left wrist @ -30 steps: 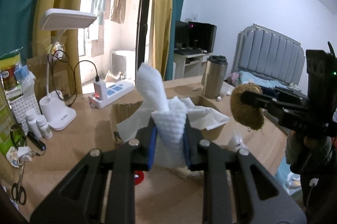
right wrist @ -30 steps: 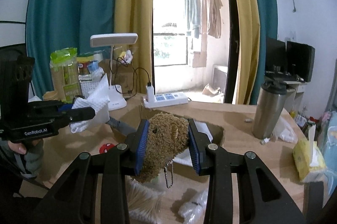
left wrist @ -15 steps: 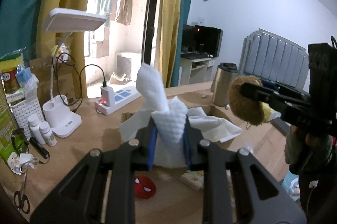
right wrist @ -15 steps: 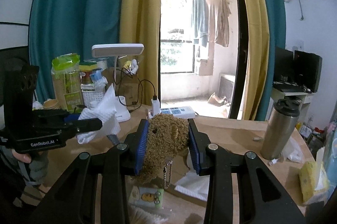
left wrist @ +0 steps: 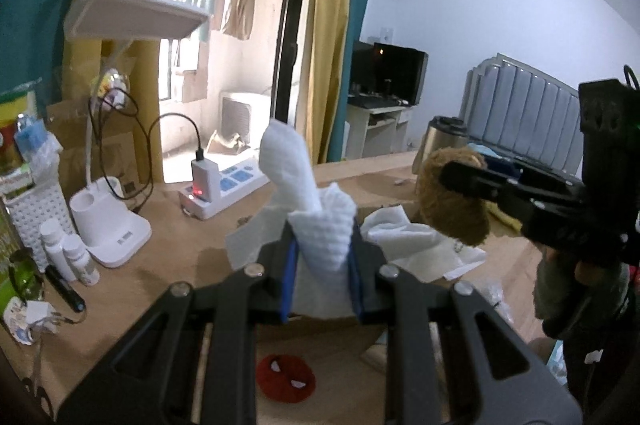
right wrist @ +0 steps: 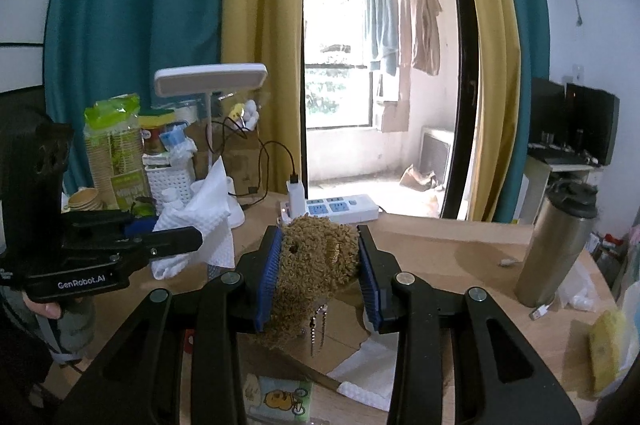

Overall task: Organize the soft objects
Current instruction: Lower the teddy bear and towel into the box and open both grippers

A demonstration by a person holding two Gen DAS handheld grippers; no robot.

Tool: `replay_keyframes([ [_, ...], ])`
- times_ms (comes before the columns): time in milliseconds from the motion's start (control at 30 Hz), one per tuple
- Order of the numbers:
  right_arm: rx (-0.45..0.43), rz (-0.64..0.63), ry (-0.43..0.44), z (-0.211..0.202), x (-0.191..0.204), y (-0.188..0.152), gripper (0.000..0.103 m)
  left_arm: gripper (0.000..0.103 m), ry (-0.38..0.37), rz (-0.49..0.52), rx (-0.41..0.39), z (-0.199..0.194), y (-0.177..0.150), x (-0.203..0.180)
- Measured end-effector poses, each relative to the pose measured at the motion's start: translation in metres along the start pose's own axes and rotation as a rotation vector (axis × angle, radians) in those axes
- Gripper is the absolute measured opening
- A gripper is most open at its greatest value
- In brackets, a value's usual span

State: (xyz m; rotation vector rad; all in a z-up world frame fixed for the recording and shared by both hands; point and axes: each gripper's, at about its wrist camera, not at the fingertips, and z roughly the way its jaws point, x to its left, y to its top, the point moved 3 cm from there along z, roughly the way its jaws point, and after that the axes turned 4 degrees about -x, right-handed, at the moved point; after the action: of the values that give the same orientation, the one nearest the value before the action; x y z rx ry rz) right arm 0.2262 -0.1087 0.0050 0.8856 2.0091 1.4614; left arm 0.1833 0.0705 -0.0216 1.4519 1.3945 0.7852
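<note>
My left gripper (left wrist: pixel 322 257) is shut on a white waffle-textured cloth (left wrist: pixel 308 197) and holds it up above the wooden table; the cloth also shows in the right wrist view (right wrist: pixel 204 217). My right gripper (right wrist: pixel 318 273) is shut on a brown plush toy (right wrist: pixel 312 265) with a small metal chain hanging under it; the toy also shows in the left wrist view (left wrist: pixel 454 197). Another white cloth (left wrist: pixel 416 245) lies in the cardboard box below. A red Spider-Man soft pad (left wrist: pixel 285 379) lies on the table under my left gripper.
A white desk lamp (left wrist: pixel 120 161), a power strip (left wrist: pixel 224 189) with a charger, small bottles (left wrist: pixel 70 249) and a white basket stand at the left. A steel tumbler (right wrist: pixel 556 245) stands at the right. A tissue pack (right wrist: pixel 280 399) and a yellow sponge (right wrist: pixel 608 349) lie nearby.
Both grippers have risen and pulled back from the box, each still holding its object. The table and box now sit lower in both views.
</note>
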Motion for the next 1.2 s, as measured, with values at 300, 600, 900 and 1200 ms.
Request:
replay_keyframes([
  [300,0.099,0.075,-0.006,0.038,-0.011,-0.018,0.04,0.023,0.006,-0.017,0.058,0.031,-0.009,0.006],
  [600,0.162,0.061,-0.03,0.05,-0.007,-0.033,0.055,0.038,0.037,-0.009,0.119,0.046,-0.012,0.007],
  [900,0.127,0.074,-0.051,0.033,-0.013,-0.027,0.06,0.086,0.032,0.012,0.085,0.033,-0.007,0.002],
  [1200,0.101,0.074,-0.088,0.01,-0.024,-0.024,0.06,0.087,0.023,0.025,0.069,0.023,-0.005,-0.004],
])
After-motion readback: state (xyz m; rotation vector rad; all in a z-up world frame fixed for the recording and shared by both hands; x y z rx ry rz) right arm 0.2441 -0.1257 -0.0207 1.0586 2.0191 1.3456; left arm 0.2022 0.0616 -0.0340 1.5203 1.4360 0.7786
